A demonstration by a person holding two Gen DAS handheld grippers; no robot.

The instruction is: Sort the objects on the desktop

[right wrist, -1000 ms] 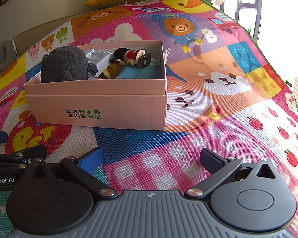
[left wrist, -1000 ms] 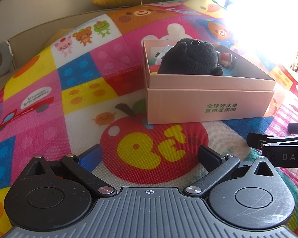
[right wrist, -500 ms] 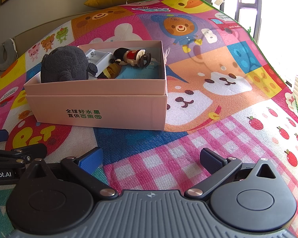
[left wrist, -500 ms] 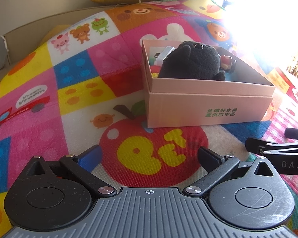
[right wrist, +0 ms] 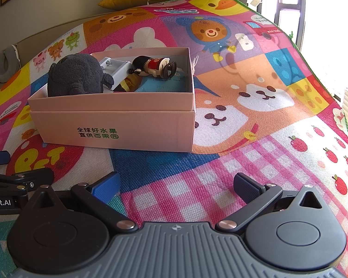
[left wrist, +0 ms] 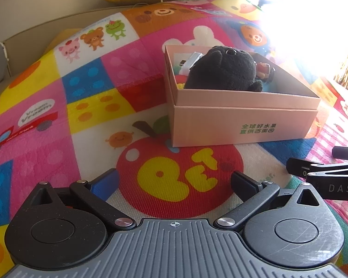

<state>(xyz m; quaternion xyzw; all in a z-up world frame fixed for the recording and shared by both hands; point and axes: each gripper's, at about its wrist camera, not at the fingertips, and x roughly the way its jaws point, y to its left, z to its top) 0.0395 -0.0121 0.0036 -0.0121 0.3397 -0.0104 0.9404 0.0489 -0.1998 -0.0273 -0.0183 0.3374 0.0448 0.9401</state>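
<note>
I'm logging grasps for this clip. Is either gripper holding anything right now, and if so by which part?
Nothing is held. The left gripper and right gripper are both open over the play mat, short of the pink box.

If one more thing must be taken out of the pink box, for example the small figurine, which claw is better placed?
Probably the right claw. Both claws are open and empty, but in its view the figurine lies uncovered, while from the left claw the black plush toy hides most of it in the pink box.
</note>
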